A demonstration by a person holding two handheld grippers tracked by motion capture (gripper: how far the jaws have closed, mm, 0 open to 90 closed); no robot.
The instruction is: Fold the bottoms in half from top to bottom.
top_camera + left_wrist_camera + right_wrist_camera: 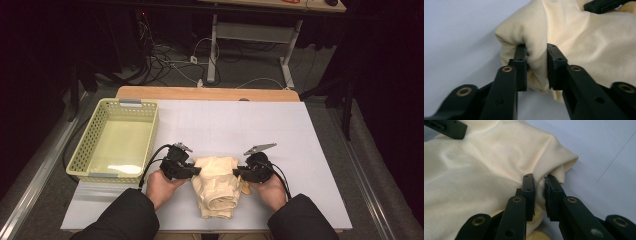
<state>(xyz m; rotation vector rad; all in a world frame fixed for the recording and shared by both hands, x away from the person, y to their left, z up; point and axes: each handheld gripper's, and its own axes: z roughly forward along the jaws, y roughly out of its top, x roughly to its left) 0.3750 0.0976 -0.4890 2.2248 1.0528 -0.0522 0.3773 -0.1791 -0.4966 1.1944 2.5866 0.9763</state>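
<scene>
The counter [280, 130], covered by a pale sheet, is occupying the middle of the high view. A yellow-green perforated basket [150, 131] is sitting at its left side, well apart from the work.

A cream-coloured cloth [216, 186] is lying bunched at the lower centre of the high view, on the near part of the counter, between the two hands. Its lower portion is appearing rolled or folded, though the fold structure is hard to resolve at this size.

The left tool [198, 170] is meeting the cloth at its left edge. In the left gripper view, the left tool [537, 67] is pinching a raised fold of the cloth [584, 42] between its narrowly set jaws, with the pads pressing the fabric on both sides.

The right tool [236, 172] is meeting the cloth at its right edge. In the right gripper view, the right tool [539, 192] is gripping a corner fold of the cloth [479, 177], with the jaws standing close together on the fabric.
</scene>
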